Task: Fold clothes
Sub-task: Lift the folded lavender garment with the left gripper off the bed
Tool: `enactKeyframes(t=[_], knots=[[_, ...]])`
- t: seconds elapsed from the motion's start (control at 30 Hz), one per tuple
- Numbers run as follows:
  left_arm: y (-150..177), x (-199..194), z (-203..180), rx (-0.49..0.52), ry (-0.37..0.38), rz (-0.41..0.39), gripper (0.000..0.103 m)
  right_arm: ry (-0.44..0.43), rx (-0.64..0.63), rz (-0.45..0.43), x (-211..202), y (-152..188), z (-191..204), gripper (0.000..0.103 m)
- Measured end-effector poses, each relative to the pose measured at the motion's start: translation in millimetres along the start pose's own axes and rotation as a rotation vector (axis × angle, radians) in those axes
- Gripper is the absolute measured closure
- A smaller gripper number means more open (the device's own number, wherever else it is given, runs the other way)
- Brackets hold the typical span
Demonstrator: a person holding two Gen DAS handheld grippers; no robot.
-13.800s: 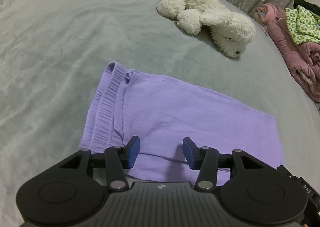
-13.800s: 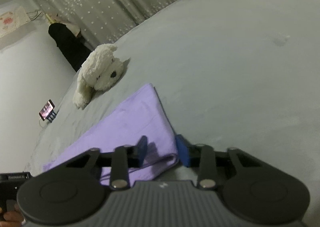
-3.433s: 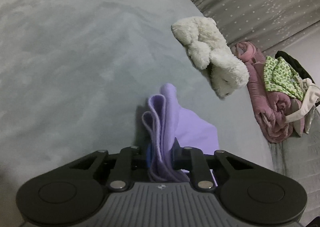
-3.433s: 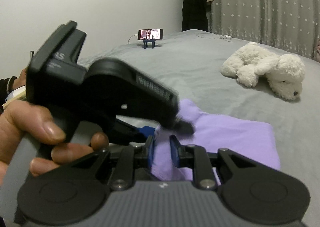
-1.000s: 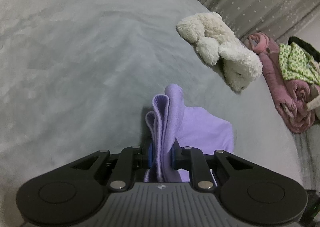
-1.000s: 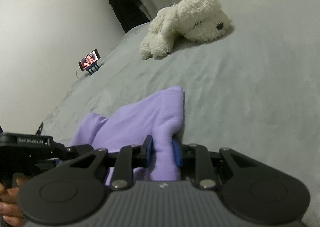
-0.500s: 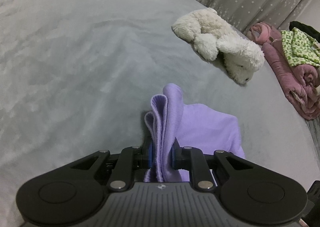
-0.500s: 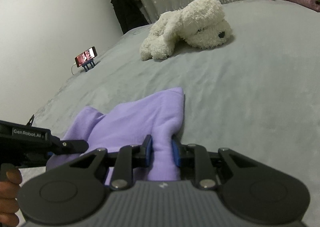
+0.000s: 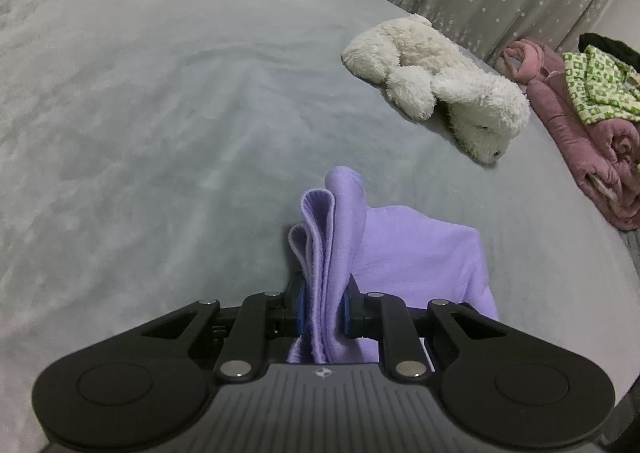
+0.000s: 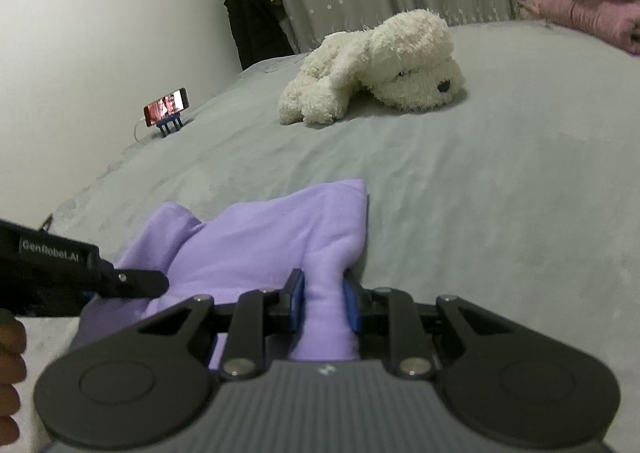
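Clearly both pairs of jaws are clamped narrow on cloth: the left gripper point(image 9: 323, 307) pinches a bunched stack of layers of the purple garment point(image 9: 416, 253), and the right gripper point(image 10: 323, 307) pinches another thick fold of the same garment point(image 10: 256, 241). From each grip the fabric fans forward and drapes down onto the grey bed point(image 9: 160, 113), its far part resting on the cover. In the right wrist view the left gripper point(image 10: 132, 279) shows at the left edge, close beside the cloth.

My reading is that a fold is mid-carry: two gathered edges are held up, to be brought over and laid down. The next move calls for both hands travelling together, keeping the layers aligned (they look loosely stacked, so a tug could splay them), then lowering before letting go.

Compared with the earliest frames, the garment no longer lies spread flat with the jaws standing open at its near edge; it is now halved and lifted. Over the last second the white plush dog point(image 9: 440, 81) and pink bedding point(image 9: 580, 125) have slid a little across each view, while the grips match.
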State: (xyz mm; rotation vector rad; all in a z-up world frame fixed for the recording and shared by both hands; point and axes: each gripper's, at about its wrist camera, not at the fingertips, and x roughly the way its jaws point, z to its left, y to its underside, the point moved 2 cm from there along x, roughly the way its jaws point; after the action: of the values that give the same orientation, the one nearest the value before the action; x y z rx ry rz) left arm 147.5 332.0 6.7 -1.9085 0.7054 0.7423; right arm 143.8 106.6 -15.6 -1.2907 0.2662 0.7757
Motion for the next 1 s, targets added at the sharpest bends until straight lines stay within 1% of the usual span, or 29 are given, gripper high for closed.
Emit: enactKeyframes(t=[0.07,0.23,0.53,0.6,0.67,0.73,0.8,0.93,1.0], knots=[[0.1,-0.9,-3.9,0.016,-0.016,-0.005,0.087,0.036,-0.041,-0.003,-0.8,0.8,7.1,0.084],[1.5,-3.4,-8.5,0.043,-0.04,-0.016,0.087,0.165,-0.192,-0.012,-1.6,4.1,34.3,0.084],[2.8,-14.6,-13.4,0.057,-0.053,-0.032,0.087,0.233,-0.276,-0.025,-2.9,6.1,48.7,0.088],[1.9,-21.2,-15.5,0.054,-0.04,-0.04,0.088,0.248,-0.298,-0.032,-4.5,6.9,52.0,0.088],[1.0,-27.3,-17.7,0.057,-0.028,-0.048,0.088,0.251,-0.286,-0.038,-9.6,6.9,52.1,0.089],[2.3,-29.8,-21.2,0.061,-0.021,-0.042,0.088,0.245,-0.264,-0.045,-17.2,5.8,50.1,0.089],[4.6,-32.4,-25.4,0.058,-0.007,-0.029,0.088,0.252,-0.282,-0.063,-25.7,4.9,50.8,0.089],[12.0,-44.5,-42.6,0.052,0.052,-0.018,0.088,0.274,-0.306,-0.089,-45.1,0.1,45.0,0.089],[17.7,-51.2,-57.8,0.07,0.081,-0.021,0.088,0.292,-0.322,-0.101,-57.1,-2.4,37.6,0.089]])
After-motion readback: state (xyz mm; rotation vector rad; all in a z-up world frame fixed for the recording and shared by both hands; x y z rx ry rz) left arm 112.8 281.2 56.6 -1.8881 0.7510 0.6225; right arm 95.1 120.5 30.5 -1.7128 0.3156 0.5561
